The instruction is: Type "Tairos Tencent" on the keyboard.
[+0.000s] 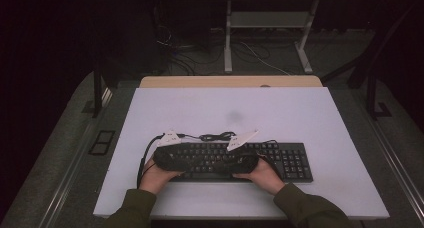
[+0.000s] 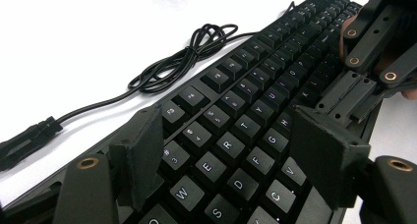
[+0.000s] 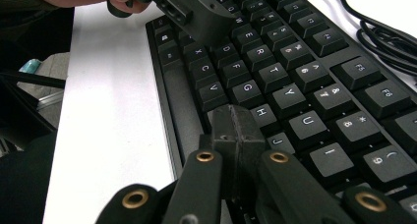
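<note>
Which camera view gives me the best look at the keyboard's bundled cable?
The left gripper view: the cable lies in full on the white table, its loops and plug end sharp, beside the keyboard. The high view shows it small, behind the keyboard, between the grippers' grey plates. The right gripper view catches just a few loops at its right edge.

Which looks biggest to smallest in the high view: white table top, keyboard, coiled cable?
1. White table top, by far the largest.
2. Keyboard, a long black bar across its near half.
3. Coiled cable, a small loop just behind the keyboard.
All lie at a similar distance from the camera, so the order is safe.
</note>
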### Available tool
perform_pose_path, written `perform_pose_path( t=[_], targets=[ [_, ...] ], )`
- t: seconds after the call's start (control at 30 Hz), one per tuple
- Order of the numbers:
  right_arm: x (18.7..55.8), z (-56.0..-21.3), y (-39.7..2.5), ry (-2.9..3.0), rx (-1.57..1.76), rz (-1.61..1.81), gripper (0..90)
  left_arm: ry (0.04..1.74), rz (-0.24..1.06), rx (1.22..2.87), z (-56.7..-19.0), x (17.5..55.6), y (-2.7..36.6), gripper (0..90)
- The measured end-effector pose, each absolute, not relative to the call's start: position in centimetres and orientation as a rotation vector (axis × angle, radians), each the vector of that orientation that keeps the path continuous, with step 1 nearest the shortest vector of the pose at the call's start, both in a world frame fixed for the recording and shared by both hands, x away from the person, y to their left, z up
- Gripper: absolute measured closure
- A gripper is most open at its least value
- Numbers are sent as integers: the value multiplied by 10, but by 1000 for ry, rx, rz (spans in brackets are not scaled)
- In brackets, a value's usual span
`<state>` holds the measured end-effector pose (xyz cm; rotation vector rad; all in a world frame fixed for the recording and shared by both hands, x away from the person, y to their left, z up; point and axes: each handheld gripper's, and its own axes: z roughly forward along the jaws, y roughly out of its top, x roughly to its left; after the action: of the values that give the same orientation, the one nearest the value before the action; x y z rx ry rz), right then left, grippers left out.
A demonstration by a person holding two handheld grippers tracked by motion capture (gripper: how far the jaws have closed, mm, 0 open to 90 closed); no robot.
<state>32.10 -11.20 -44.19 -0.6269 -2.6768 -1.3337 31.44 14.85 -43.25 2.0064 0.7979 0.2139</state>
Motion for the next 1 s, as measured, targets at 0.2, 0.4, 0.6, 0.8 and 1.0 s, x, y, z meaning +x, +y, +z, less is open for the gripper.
perform_pose_path(
  t=[0.2, 0.4, 0.6, 0.8, 1.0],
  targets=[
    [321, -445, -111, -2689, -625, -1325, 892, 797, 215, 2005, -432, 314, 148, 281],
    [321, -444, -111, -2689, -625, -1320, 892, 798, 216, 2006, -432, 314, 149, 282],
    [320, -443, -111, -2691, -628, -1320, 892, 798, 217, 2007, -432, 314, 149, 282],
    [320, -441, -111, -2688, -629, -1330, 891, 793, 218, 2010, -432, 314, 148, 282],
    [320, -439, -113, -2681, -635, -1344, 890, 795, 218, 2009, -431, 313, 149, 282]
  ],
)
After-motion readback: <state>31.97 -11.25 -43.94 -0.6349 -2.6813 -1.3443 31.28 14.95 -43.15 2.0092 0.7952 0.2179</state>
